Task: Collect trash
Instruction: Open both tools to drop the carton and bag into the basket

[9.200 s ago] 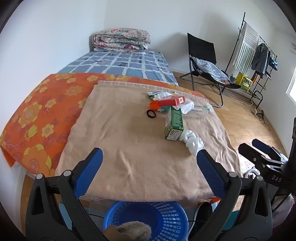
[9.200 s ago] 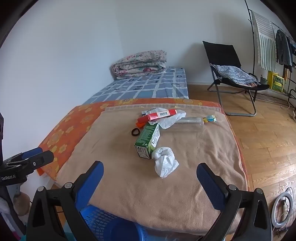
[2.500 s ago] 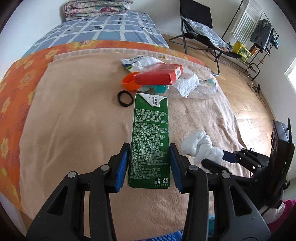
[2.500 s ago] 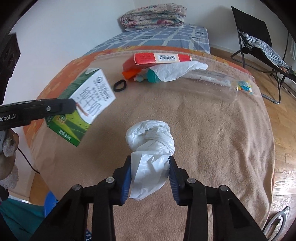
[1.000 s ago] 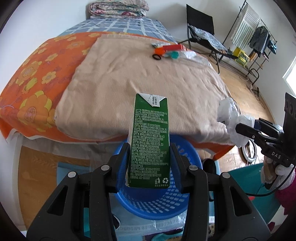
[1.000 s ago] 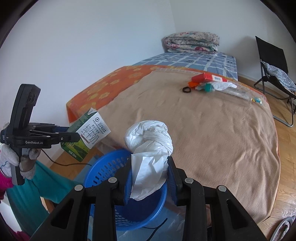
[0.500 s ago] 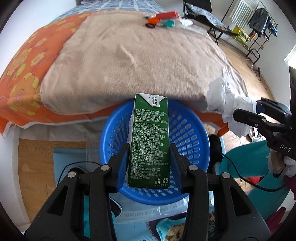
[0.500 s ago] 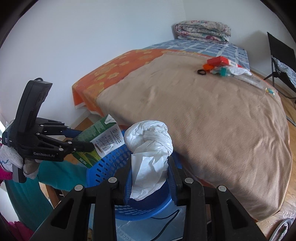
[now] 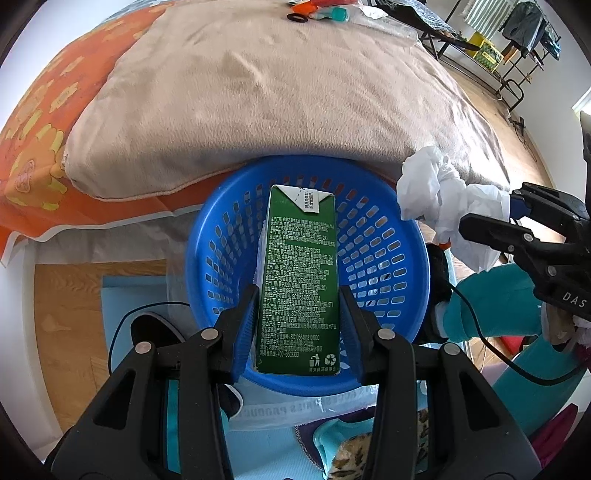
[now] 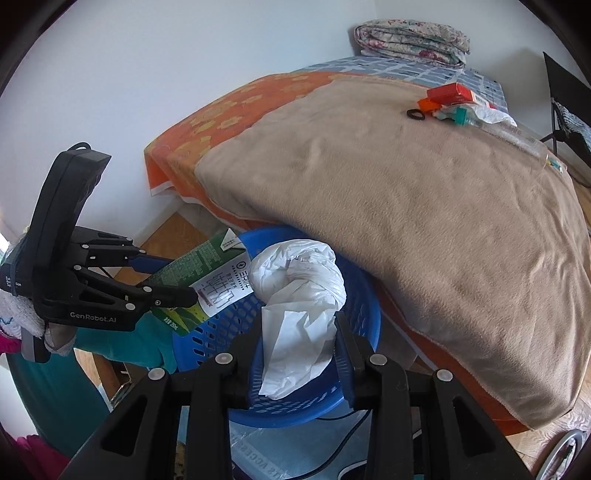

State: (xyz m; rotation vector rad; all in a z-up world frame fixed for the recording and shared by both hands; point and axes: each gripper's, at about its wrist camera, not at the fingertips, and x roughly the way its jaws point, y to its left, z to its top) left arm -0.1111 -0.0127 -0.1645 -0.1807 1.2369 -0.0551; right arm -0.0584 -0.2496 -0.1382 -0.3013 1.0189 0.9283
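1. Left wrist view: the left tongs [image 9: 298,332] are partly closed, and their blue pads press on both long sides of a tall green paper drink carton [image 9: 298,273] printed with white text.
2. The carton hangs above the hollow of a round blue perforated plastic basket [image 9: 391,258]. The basket stands on the floor just beside the edge of the bed, tucked partly under a beige fleece blanket [image 9: 280,92] that overhangs it.
3. At the right of this view the right tongs [image 9: 491,218] grip a crumpled white plastic bag [image 9: 439,195] near the basket's right rim.
4. At the far end of the blanket lie a black hair ring [image 9: 296,17] and a teal-capped item [image 9: 334,14], well apart from the basket.
5. An orange flowered sheet [image 9: 40,122] shows under the blanket at the left.
6. Right wrist view: the right tongs [image 10: 298,354] are partly closed on the white plastic bag [image 10: 299,295], whose knotted bulk rises above the pads, over the blue basket [image 10: 354,373].
7. At the left, the left tongs [image 10: 166,280] hold the green carton [image 10: 207,277] tilted, its top corner over the basket's left rim.
8. Far off on the beige blanket [image 10: 424,203] lie a red rectangular box [image 10: 452,92] and the hair ring [image 10: 416,115].
9. A folded floral quilt [image 10: 410,40] sits at the head of the bed.
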